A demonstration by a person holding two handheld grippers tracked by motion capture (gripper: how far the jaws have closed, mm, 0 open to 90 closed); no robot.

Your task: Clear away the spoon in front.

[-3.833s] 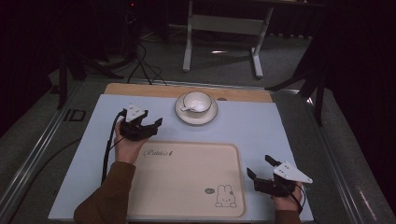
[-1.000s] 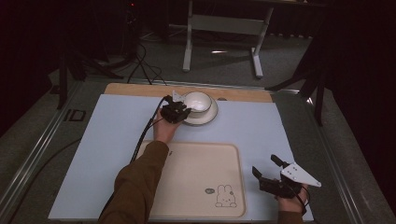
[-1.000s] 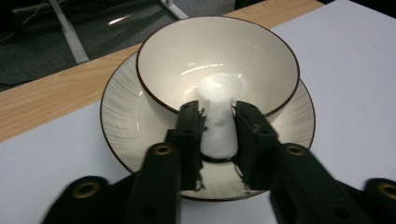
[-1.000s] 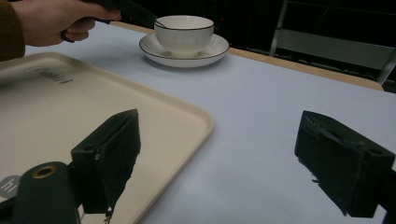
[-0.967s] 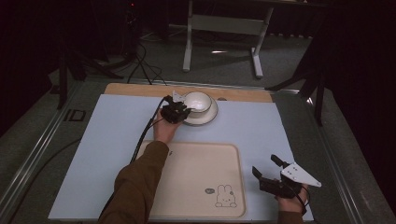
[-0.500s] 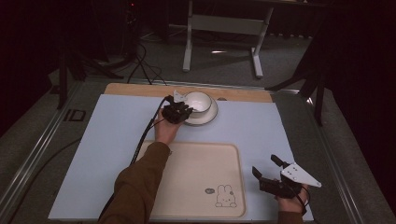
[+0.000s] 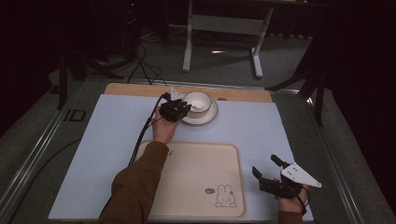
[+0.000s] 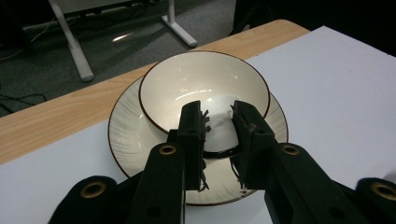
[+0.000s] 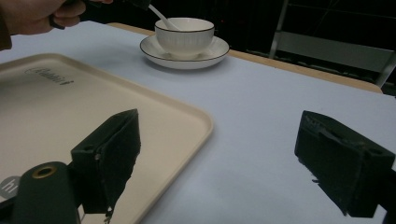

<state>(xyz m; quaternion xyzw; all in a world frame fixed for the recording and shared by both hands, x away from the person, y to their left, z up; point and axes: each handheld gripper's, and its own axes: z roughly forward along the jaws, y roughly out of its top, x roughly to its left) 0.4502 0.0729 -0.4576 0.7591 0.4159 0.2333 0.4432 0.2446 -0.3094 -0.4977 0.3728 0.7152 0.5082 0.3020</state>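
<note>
My left gripper (image 8: pixel 218 140) has its fingers narrowed astride the near rim of the cream brown-edged bowl (image 8: pixel 205 84) on its ribbed saucer (image 8: pixel 128 140) near the counter's far edge, so I judge pinching and lifting comes next, while my right gripper (image 9: pixel 224 158) waits, fingers wide, beside the beige tray (image 9: pixel 56 102).

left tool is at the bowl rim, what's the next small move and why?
Probably close the left tool onto the bowl and then lift. Its jaws straddle the near rim with a gap between them, so nothing is gripped yet. The bowl sits on the saucer, and the tray lies bare nearby.
</note>
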